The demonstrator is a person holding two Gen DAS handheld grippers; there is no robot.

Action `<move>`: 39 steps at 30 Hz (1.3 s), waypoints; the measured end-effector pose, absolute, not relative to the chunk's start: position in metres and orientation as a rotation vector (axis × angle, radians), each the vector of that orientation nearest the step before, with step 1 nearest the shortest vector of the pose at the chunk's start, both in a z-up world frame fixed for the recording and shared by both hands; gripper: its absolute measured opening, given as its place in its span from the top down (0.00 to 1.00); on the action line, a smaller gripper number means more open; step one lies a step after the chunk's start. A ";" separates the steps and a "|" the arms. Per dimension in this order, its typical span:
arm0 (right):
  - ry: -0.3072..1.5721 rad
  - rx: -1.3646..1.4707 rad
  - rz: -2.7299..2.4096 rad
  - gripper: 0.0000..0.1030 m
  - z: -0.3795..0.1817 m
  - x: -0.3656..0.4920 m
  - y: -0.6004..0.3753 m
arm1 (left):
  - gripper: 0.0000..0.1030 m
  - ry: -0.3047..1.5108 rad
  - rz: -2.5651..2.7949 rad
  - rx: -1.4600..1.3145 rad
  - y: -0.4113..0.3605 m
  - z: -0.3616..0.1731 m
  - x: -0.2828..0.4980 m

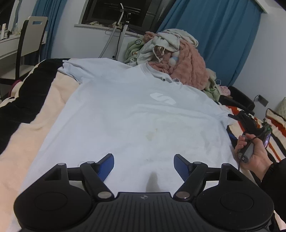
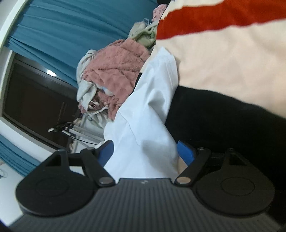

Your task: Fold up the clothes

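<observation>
From the left wrist view the pale blue T-shirt (image 1: 135, 114) lay spread flat on the bed's striped blanket (image 1: 35, 123), collar toward the pile of clothes (image 1: 171, 53), and the left hand-held gripper (image 1: 143, 163) hovered wide open over its hem, gripping nothing. The right wrist view, rolled sideways, showed what the left missed: the right hand-held gripper (image 2: 144, 151) stood wide apart around the shirt's sleeve edge, not yet clamped. Only the left view caught the person's hand (image 1: 253, 151) holding that gripper at the shirt's side.

Left wrist cam sits low at the bed's foot edge, looking up the t-shirt (image 1: 135, 114) toward the window (image 1: 114, 10). Right wrist cam's rolled sideways, close at the bed's right edge. Both catch the clothes pile (image 1: 180, 58).
</observation>
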State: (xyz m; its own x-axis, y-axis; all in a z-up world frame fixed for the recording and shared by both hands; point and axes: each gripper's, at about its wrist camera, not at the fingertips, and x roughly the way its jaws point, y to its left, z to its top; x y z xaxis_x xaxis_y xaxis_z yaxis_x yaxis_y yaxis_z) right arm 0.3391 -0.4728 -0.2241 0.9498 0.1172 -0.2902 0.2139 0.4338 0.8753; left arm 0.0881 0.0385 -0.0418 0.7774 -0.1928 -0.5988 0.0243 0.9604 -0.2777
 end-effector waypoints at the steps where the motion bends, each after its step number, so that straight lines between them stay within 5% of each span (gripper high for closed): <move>1: 0.320 1.131 -0.049 0.23 -0.228 0.346 -0.475 | 0.27 0.681 -0.117 -0.269 0.039 -0.045 0.092; 13: 0.230 1.086 0.039 0.26 -0.253 0.408 -0.488 | 0.27 0.733 -0.111 -0.328 0.030 -0.070 0.133; 15: 0.236 1.096 0.043 0.36 -0.253 0.409 -0.491 | 0.27 0.735 -0.113 -0.323 0.028 -0.072 0.137; 17: 0.249 1.138 0.037 0.70 -0.258 0.407 -0.496 | 0.27 0.734 -0.112 -0.313 0.025 -0.072 0.138; 19: 0.266 1.202 0.035 0.86 -0.263 0.403 -0.503 | 0.27 0.730 -0.112 -0.311 0.025 -0.071 0.137; 36: 0.298 1.227 -0.076 0.85 -0.208 0.310 -0.528 | 0.26 0.620 -0.114 -0.353 0.044 -0.034 0.093; 37: 0.292 1.241 -0.084 0.83 -0.209 0.308 -0.529 | 0.26 0.615 -0.118 -0.349 0.044 -0.032 0.091; 39: 0.283 1.261 -0.079 0.62 -0.215 0.309 -0.529 | 0.26 0.612 -0.125 -0.346 0.044 -0.031 0.087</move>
